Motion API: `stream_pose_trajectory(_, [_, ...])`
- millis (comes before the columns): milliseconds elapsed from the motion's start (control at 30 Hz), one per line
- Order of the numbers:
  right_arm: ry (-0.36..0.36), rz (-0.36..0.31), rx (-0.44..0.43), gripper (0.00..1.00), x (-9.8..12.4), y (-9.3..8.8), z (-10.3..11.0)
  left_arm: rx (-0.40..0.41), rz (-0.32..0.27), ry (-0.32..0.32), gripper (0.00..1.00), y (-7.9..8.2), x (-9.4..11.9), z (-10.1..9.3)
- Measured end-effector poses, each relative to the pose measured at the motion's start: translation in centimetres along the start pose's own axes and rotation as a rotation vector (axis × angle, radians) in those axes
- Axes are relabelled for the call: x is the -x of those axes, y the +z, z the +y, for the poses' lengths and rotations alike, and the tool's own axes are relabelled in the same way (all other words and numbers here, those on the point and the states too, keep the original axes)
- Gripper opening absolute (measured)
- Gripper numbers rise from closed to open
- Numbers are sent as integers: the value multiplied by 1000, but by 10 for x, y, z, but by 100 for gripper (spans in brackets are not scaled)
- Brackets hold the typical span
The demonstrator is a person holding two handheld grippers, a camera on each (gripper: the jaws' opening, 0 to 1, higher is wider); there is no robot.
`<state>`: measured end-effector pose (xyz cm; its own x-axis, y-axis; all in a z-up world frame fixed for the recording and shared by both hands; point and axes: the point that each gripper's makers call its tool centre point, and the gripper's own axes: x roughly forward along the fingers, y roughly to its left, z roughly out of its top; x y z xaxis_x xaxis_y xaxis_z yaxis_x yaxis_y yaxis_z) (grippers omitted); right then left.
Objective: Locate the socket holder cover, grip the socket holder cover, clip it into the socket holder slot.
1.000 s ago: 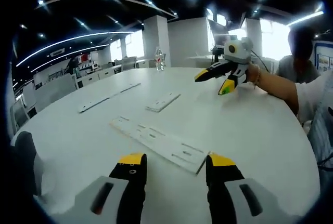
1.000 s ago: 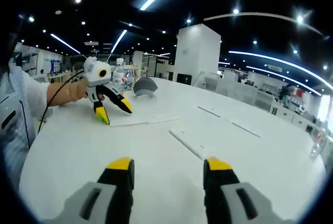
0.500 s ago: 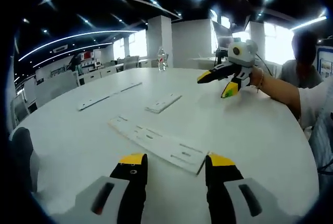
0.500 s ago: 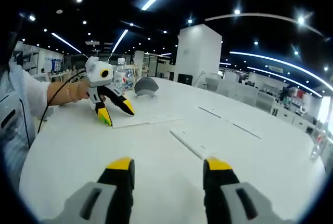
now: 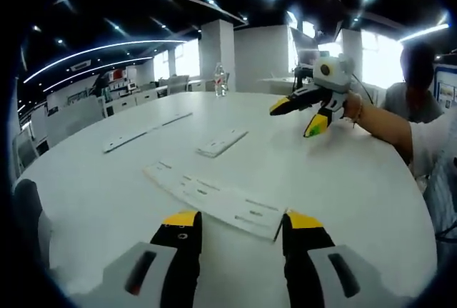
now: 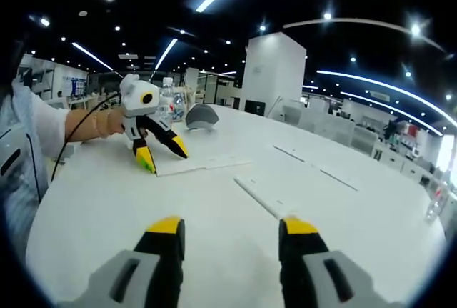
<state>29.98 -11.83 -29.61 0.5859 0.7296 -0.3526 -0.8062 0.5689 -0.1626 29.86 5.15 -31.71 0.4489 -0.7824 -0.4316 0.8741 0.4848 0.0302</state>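
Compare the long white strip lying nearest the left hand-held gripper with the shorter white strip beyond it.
The long white strip is clearly longer and wider than the shorter white strip. The long one has its end between the left hand-held gripper jaw tips; the shorter one lies apart, mid-table. They slant opposite ways. Both are flat, white, and untouched on the table.

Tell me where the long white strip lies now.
In the left gripper view, the long white strip lies flat on the white table, just ahead of the open left tool.

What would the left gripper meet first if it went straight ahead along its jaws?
Probably the long white slotted strip lying on the table just beyond the open left gripper; depth is uncertain.
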Motion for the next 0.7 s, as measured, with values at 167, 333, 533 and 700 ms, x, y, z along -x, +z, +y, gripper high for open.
stream_pose_trajectory(167, [-2, 1, 2, 54, 0, 0, 0, -9, -3, 12, 45, 2, 0, 4])
stream_pose_trajectory(333, [-2, 4, 5, 54, 0, 0, 0, -5, -4, 21, 44, 2, 1, 11])
stream_pose_trajectory(533, [-3, 10, 8, 54, -1, 0, 0, -27, -1, 6, 45, 6, -2, 18])
stream_pose_trajectory(700, [-2, 14, 10, 54, -2, 0, 1, -57, 9, -22, 45, 8, -5, 19])
